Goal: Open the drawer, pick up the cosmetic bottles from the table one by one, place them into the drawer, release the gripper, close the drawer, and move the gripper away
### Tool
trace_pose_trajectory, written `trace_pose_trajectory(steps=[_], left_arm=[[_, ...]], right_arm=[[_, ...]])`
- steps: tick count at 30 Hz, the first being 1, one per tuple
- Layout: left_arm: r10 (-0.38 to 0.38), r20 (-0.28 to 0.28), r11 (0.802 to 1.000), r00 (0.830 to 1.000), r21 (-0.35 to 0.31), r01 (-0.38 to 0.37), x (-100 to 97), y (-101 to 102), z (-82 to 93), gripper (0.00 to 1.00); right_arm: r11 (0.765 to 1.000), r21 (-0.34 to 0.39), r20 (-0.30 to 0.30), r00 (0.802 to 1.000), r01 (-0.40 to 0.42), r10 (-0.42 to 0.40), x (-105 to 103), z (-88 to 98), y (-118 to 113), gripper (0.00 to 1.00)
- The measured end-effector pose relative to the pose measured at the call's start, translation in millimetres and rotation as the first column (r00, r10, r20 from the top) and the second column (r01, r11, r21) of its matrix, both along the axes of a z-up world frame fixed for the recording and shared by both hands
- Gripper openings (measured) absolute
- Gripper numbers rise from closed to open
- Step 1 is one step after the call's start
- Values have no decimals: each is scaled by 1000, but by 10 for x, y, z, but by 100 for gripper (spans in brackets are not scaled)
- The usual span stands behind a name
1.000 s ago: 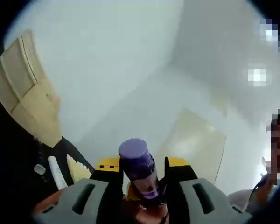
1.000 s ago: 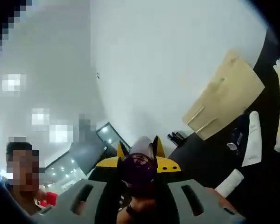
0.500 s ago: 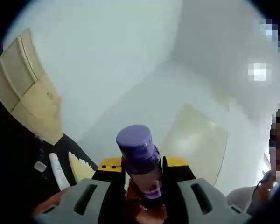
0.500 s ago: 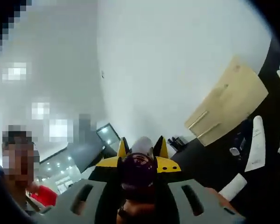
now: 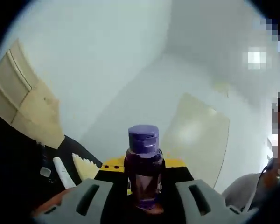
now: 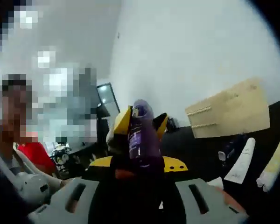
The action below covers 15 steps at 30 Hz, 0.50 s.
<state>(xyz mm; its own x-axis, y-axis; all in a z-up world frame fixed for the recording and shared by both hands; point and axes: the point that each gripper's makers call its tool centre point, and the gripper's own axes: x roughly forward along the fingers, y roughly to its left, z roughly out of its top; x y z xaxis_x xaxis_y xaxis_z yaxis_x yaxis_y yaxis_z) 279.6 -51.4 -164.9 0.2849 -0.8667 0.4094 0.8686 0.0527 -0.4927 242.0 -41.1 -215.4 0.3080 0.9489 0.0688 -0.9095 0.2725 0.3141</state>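
We see purple bottle (image 5: pixel 143 170) w/ lilac cap, frame centre; yellow-black jaws. Pale wood cabinet (image 6: pixel 228 114) mid right in right gripper view; red shirt (image 6: pixel 36 155) lower left.

My left gripper (image 5: pixel 143 186) is raised and pointed up toward the wall, jaws closed against a purple bottle (image 5: pixel 143 168) standing upright between them. My right gripper (image 6: pixel 141 161) is raised too, its jaws clamped on the same bottle (image 6: pixel 142 135) from the other side.
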Motion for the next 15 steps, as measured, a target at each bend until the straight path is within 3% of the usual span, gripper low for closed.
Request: trace_pose_trajectory(steps=[3,6,7,9,15], left_arm=[[47,77,993,996,103,-55,-13,-22,-71,22],[18,125,983,992,181,-41,-90,-82,-160,22],[5,145,980,989,198,-34,-114,-106,-179,22],[-36,165,977,986,215,0,-190,-155,-209,22],[-200,251,944,947,307,118,-559,-313,-335,22]], right_arm=[[996,-87,70,997,-8,14,-44,3,-171,35],[997,-36,65,995,-75,77,-118,227,-349,34],[997,-31,68,995,-74,76,-111,272,-399,34],[1000,-10,137,990,-28,29,-34,468,-543,31],[994,-72,163,982,-85,96,-74,643,-532,33]])
